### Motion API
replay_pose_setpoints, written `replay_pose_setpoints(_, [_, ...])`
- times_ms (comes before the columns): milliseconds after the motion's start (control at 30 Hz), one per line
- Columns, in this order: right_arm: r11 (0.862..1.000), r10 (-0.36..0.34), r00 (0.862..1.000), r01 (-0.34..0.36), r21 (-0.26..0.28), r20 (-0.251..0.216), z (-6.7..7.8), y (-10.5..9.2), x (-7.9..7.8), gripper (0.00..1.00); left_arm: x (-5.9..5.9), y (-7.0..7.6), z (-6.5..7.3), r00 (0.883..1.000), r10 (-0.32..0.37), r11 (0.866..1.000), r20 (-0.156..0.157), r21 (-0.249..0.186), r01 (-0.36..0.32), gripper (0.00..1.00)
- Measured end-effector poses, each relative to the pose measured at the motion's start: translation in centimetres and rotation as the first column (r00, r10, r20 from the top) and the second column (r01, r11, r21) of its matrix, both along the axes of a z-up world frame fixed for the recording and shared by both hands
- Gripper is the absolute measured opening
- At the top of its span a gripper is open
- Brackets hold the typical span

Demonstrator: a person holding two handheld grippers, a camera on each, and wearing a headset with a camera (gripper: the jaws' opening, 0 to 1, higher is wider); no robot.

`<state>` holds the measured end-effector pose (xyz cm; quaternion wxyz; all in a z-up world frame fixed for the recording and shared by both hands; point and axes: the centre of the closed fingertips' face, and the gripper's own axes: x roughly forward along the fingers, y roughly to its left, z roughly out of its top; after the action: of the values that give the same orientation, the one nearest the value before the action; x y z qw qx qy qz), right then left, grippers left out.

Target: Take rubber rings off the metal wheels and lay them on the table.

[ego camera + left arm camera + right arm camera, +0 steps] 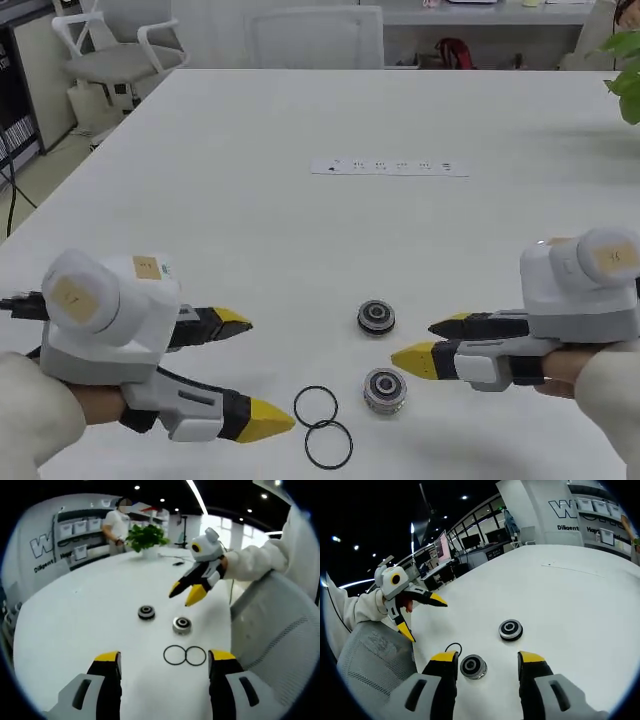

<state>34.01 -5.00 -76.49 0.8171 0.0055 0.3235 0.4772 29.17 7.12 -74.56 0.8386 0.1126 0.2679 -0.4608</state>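
Though not yet finished, seemingly well along: two rings (322, 424) laid touching on the tabletop (300, 230) beside the near wheel (384, 388) — far wheel (376, 317) perhaps still dark-rimmed. Gaping and empty alike: left tool (270, 372), right tool (412, 343).

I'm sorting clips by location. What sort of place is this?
Probably an open-plan office or company lab: a long white table, a swivel office chair at its far end, wall shelves of storage bins, and desks with monitors behind.
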Motion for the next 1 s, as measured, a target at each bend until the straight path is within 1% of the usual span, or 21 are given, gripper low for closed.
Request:
replay_pose_setpoints(100, [1.0,0.003,1.0,-0.003,-0.002,-0.004,-0.1,0.0,0.0,0.45,0.5,-0.1,0.6,1.0,0.004,1.0,0.016,0.009,-0.004,0.73])
replay_pose_setpoints(133, [1.0,0.004,1.0,-0.004,-0.003,-0.005,-0.2,0.0,-0.1,0.45,0.7,-0.2,1.0,1.0,0.007,1.0,0.02,0.005,-0.007,0.74])
replay_pose_setpoints(233, [1.0,0.008,1.0,-0.008,-0.001,-0.002,-0.1,0.1,-0.1,0.44,1.1,-0.8,2.3,0.999,0.008,1.0,0.041,-0.027,-0.007,0.75])
replay_pose_setpoints(367, [1.0,0.008,1.0,-0.008,0.005,0.0,0.1,0.2,0.0,0.44,1.8,-1.2,3.5,0.997,-0.002,1.0,0.072,-0.015,0.003,0.75])
replay_pose_setpoints(533, [1.0,0.007,1.0,-0.007,0.009,-0.002,0.1,0.2,0.0,0.44,2.5,-1.9,5.5,0.995,-0.02,0.999,0.098,-0.029,0.023,0.75])
replay_pose_setpoints(600, [1.0,0.006,1.0,-0.006,0.011,-0.003,0.1,0.2,-0.1,0.44,2.9,-2.2,6.0,0.994,-0.03,0.999,0.107,-0.029,0.033,0.75])
replay_pose_setpoints(733, [1.0,0.005,1.0,-0.005,0.013,-0.007,0.1,0.2,-0.1,0.44,3.8,-2.6,6.6,0.991,-0.061,0.998,0.122,-0.001,0.061,0.75])
replay_pose_setpoints(800, [1.0,0.006,1.0,-0.006,0.012,-0.009,0.0,0.1,-0.1,0.44,4.3,-2.9,7.0,0.989,-0.069,0.998,0.132,0.004,0.069,0.75])
replay_pose_setpoints(900, [1.0,0.003,1.0,-0.003,0.013,-0.01,-0.1,0.0,0.0,0.44,5.1,-3.4,7.8,0.986,-0.08,0.997,0.146,-0.003,0.082,0.75])
replay_pose_setpoints(1000, [1.0,0.001,1.0,-0.001,0.012,-0.013,-0.2,-0.1,0.1,0.44,5.8,-3.8,7.9,0.985,-0.085,0.996,0.153,-0.001,0.086,0.74])
